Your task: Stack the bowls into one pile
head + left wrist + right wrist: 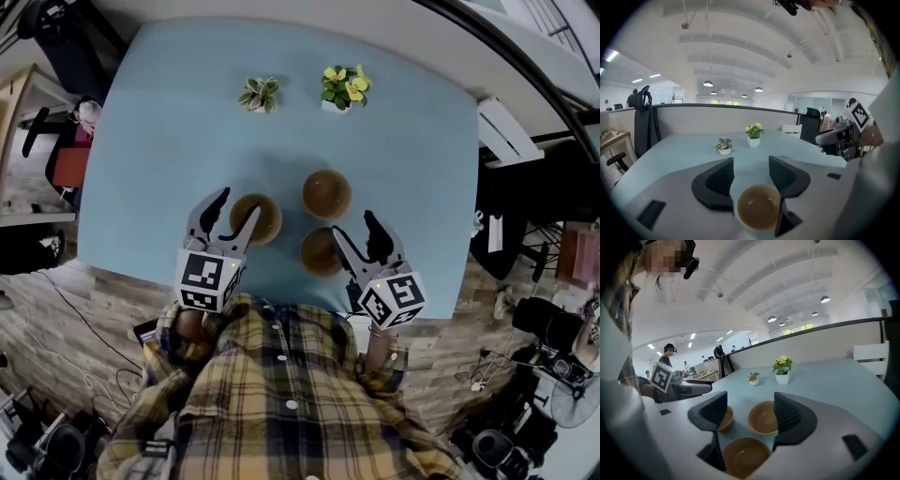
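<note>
Three brown bowls stand apart on the light blue table [169, 141]: a left bowl [262, 221], a far bowl [326, 194] and a near bowl [319, 253]. My left gripper [236, 208] hovers open at the left bowl, one finger over its rim and the other outside it. In the left gripper view that bowl [759, 207] sits low between the wide jaws of the gripper [751, 171], unpinched. My right gripper [353, 227] stands open just right of the near bowl. In the right gripper view the near bowl [745, 455] lies below that gripper [751, 408], with the far bowl [764, 417] and left bowl [724, 418] beyond.
Two small potted plants [259, 94] [343, 86] stand near the table's far edge. The near edge runs just under my hands. Chairs, cables and office gear surround the table on the floor.
</note>
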Available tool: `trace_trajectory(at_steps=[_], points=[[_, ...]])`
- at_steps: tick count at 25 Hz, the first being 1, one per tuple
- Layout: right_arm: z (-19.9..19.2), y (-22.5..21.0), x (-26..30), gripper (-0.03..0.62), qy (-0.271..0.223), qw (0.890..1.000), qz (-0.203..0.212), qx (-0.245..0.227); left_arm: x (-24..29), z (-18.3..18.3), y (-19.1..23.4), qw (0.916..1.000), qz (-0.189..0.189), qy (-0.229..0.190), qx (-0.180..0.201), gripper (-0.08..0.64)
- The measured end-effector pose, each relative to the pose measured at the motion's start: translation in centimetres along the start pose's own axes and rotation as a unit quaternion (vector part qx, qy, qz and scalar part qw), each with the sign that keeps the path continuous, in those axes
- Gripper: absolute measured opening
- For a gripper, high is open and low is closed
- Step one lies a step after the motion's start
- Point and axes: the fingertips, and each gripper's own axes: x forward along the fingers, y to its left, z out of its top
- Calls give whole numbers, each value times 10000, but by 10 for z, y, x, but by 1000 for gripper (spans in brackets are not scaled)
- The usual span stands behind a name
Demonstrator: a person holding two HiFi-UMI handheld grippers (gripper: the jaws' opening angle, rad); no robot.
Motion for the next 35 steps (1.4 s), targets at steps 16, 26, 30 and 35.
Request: trace_trajectory(at_steps=[16,26,30,35], points=[[-41,-5,11,299,503,9984,53,249,28,-94,18,9922,11,1124,-545,204],[-47,-13,11,299,505,9978,-27,427,35,-118,23,9866,41,1459,-727,155],[-51,-17,12,299,532,9973,-65,495,37,-129,26,9836,51,1601,-829,125],[-55,-19,14,299,567,9968,-75,556,35,-135,27,9811,37,1653,-1008,14]])
